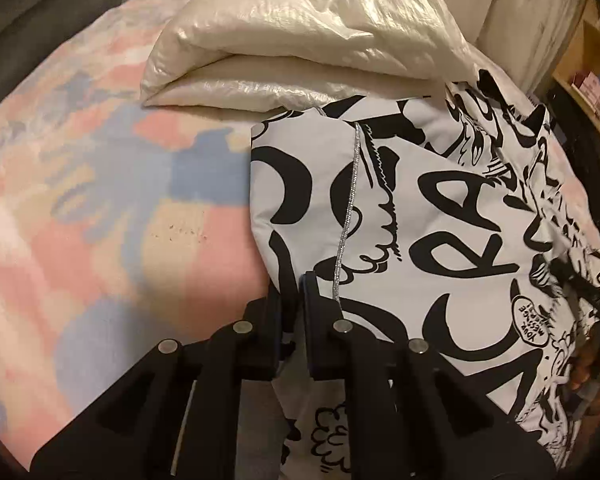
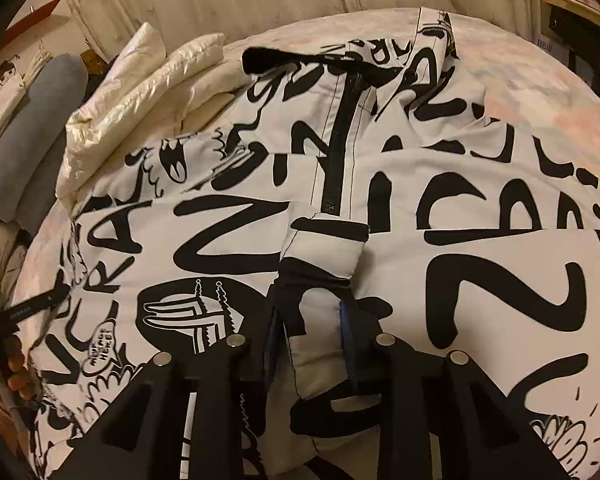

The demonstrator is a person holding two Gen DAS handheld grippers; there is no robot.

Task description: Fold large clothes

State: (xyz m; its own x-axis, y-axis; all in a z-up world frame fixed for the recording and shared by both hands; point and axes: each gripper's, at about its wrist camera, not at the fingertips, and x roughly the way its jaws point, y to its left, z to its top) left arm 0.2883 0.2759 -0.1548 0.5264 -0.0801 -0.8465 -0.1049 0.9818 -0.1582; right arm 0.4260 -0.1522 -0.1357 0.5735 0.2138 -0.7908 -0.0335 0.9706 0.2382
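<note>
jacket: a large white jacket printed with black graffiti lettering lies spread front-up on the pastel bedspread, its collar toward 12 o'clock in the right wrist view.
long axis: the black zipper runs from 12 to 6 o'clock, ending just above the right fingers.
right gripper: the right gripper is part-closed on a padded fold of jacket, seemingly a cuff or sleeve end, which bulges up between the pads.
left gripper: the left gripper is nearly shut, pinching the jacket's left edge beside a silver-stitched seam; the garment spreads from it toward 1 to 3 o'clock.
key relation: both grips sit at the near edge, the bulk of the jacket lying ahead at 12 o'clock, so I judge the coming fold carries cloth away toward the collar. Which hand is nearer the centreline: the right, at the zipper.
neighbour: a folded shiny cream puffer lies touching the jacket's far-left corner, at 11 o'clock, and could be dragged along.
writing: big letters read as "R", "A", "N", "C"; a small speech bubble, upside down, seems to say "YOUR MESSAGE HERE". No brand label is legible.
</note>
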